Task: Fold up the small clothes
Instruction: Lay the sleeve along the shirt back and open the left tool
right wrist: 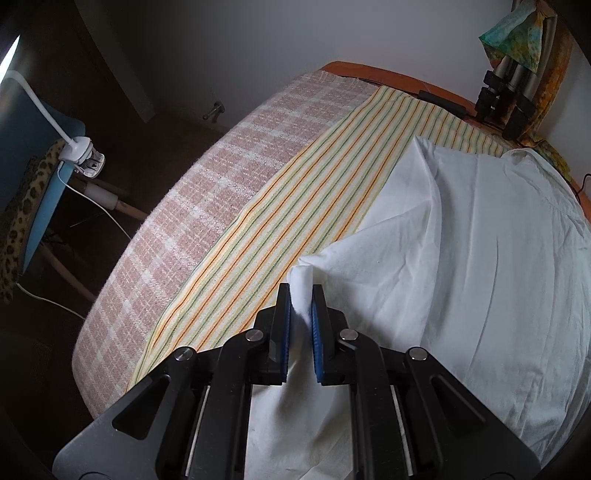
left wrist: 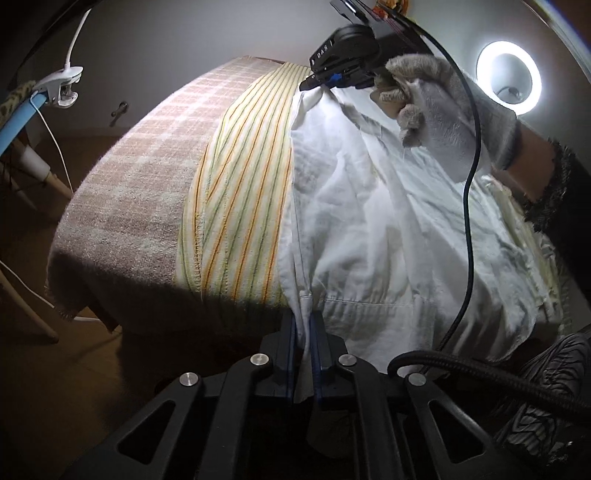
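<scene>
Both grippers pinch white garment (right wrist: 461, 240) over striped towel (right wrist: 295, 206): left gripper (left wrist: 303, 332) clamps hem, right gripper (right wrist: 301, 306) clamps bunched edge.

We are in a home, most likely a bedroom fitted out for recording. The work surface looks like a bed: a pink-and-white checked blanket (right wrist: 192, 206) hangs over its rounded edge, a yellow striped cloth (right wrist: 295, 221) lies across it, and an orange wooden frame (right wrist: 369, 70) borders its far side against a plain white wall (right wrist: 295, 33). On the left we see a blue chair (right wrist: 40, 206) draped with leopard-print fabric (right wrist: 22, 229), a white clip-on lamp (right wrist: 83, 157) clamped to it. A lit ring light (left wrist: 509, 74) glows far right, near tripod legs (right wrist: 506, 99). A doorstop (right wrist: 214, 110) stands on the floor at the far wall.
</scene>
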Tool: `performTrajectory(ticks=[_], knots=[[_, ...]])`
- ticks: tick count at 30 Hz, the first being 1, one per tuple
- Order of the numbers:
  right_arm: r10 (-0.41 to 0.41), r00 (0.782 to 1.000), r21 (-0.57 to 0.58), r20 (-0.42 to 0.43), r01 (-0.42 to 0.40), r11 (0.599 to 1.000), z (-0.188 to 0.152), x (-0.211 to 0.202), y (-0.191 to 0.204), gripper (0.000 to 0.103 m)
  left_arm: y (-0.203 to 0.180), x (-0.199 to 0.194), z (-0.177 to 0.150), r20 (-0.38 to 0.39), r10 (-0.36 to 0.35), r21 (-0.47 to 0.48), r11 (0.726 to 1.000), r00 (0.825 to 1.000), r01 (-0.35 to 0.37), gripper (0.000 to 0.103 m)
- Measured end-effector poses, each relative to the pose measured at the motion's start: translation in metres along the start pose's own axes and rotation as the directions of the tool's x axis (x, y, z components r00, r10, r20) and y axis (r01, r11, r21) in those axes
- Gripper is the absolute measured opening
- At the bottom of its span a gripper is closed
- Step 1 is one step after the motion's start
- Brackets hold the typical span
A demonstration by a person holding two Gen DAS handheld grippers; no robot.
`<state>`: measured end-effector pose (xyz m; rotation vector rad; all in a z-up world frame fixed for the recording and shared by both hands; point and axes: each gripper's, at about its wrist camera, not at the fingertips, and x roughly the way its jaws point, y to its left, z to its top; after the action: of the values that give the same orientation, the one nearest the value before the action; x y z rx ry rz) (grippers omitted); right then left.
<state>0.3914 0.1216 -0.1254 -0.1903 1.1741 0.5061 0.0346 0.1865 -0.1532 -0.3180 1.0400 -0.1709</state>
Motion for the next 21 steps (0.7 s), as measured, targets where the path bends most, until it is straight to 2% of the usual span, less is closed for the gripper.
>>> performTrajectory(ticks=[4,10,15,21], knots=[[0.039,0.999,0.023,0.020,-0.039,0.999,-0.001,-0.013,-0.012,0.010,-0.007,-0.017,0.005,0.055,-0.042,-0.003,0.999,0.998,0.042,0.003],[0.112,0.990,0.086,0.086,-0.119,0.989,-0.008,-0.042,-0.043,0.010,-0.047,-0.032,0.016,0.111,-0.057,0.119,0.992,0.992,0.044,0.003],[0.154,0.978,0.138,0.144,-0.174,0.975,-0.021,-0.067,-0.080,0.010,-0.088,-0.033,0.021,0.116,-0.086,0.228,0.972,0.990,0.058,0.003],[0.137,0.975,0.182,0.172,-0.168,0.969,-0.050,-0.086,-0.121,0.010,-0.136,-0.021,0.014,0.071,-0.115,0.355,0.931,0.991,0.083,0.003]])
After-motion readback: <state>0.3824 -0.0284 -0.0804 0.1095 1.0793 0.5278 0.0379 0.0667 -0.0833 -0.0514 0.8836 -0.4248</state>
